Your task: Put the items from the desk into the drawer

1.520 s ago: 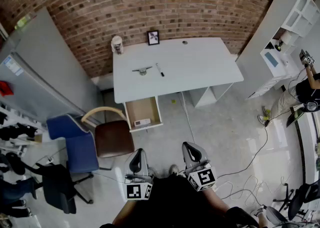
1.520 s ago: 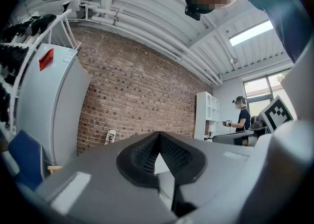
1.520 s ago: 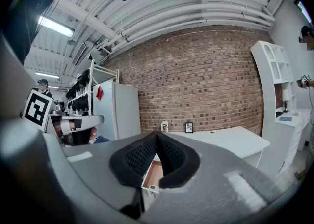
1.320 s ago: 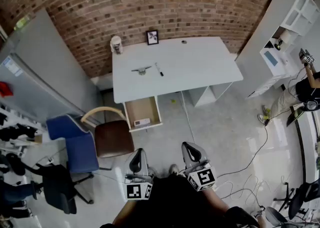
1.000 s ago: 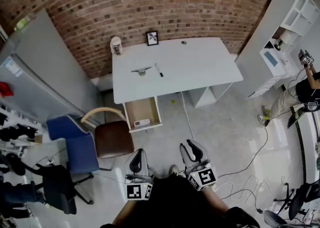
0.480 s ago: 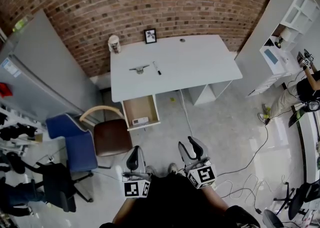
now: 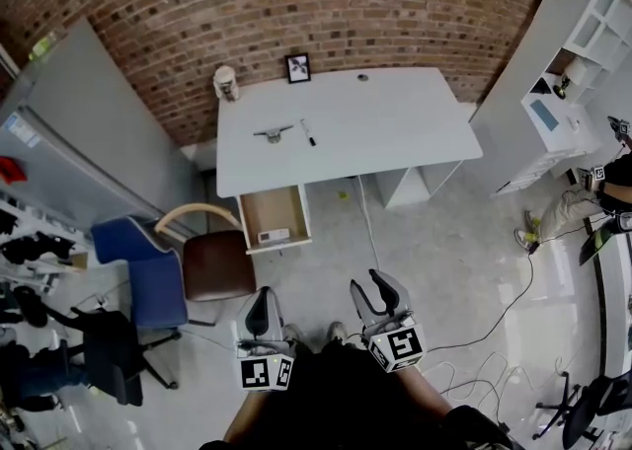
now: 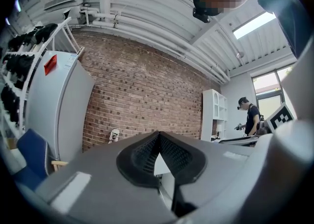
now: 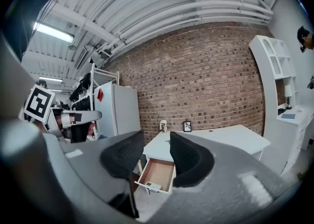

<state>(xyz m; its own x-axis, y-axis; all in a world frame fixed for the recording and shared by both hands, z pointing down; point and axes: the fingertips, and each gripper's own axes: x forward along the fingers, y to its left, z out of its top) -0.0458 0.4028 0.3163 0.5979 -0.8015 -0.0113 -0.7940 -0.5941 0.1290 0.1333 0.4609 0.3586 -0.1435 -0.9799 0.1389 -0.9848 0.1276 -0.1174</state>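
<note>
left claw (image 8: pixel 158 142): pads pressed together, nothing in them.
right claw (image 9: pixel 156 149): jaws have just been opening and now stand wide, nothing between them; through the gap I see the open drawer.
task items: a pen (image 7: pixel 307 132) and a grey tool (image 7: pixel 274 132) lie near each other on the left part of the desk (image 7: pixel 395 132), well apart from both claws. I judge no pick has begun.
drawer (image 7: pixel 272 209): pulled out under the desk's left front edge, with a small white item (image 7: pixel 270 236) at its near end.
risk, approach: the brown chair (image 7: pixel 212 265) stands just beside the drawer; I could bump it with the left claw as I close in.
risk, grasp: the pen is thin and lies flat; it may roll or slip from the pads.
risk, left claw: if it arrives closed, it pushes the tool instead of gripping it.
risk, reach: the frame (image 7: pixel 297 67) and cup (image 7: pixel 226 83) at the back edge could be knocked.
</note>
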